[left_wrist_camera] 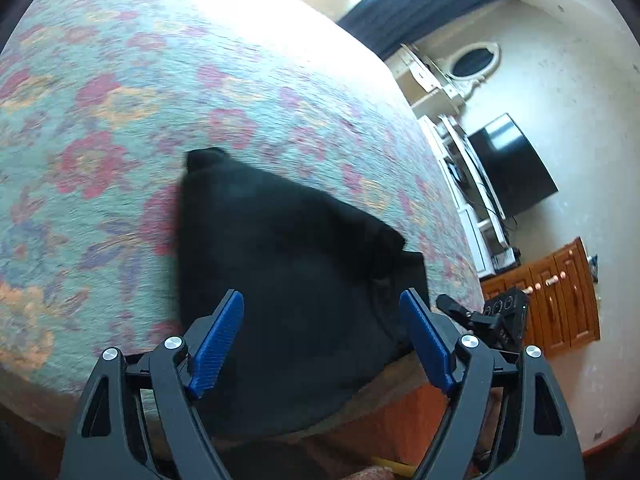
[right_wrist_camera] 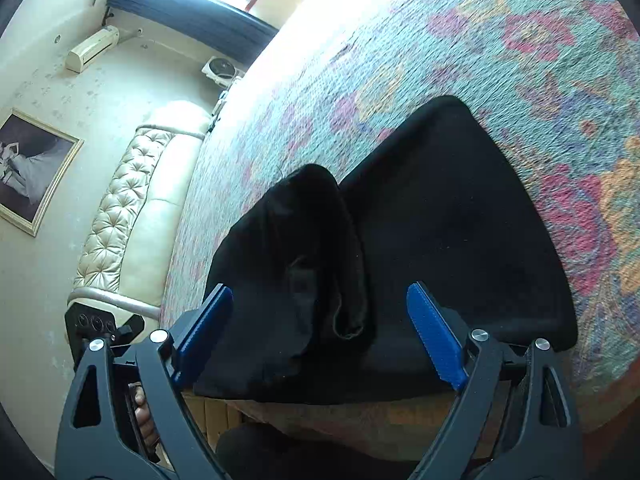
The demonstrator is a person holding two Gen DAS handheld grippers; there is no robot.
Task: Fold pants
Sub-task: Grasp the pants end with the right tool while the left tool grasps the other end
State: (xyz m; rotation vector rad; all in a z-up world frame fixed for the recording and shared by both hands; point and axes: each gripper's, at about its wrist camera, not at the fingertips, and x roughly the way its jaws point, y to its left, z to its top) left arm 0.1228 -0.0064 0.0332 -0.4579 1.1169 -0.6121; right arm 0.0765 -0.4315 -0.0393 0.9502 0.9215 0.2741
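Here, soft black pants lie folded on a woven floral bedspread.

Each gripper, the left gripper and the right gripper, has 2 matte black plastic arms with triangular cut-outs. Ribbed blue pads line the fingers. 4 round silver screw heads mark the pivots on each.
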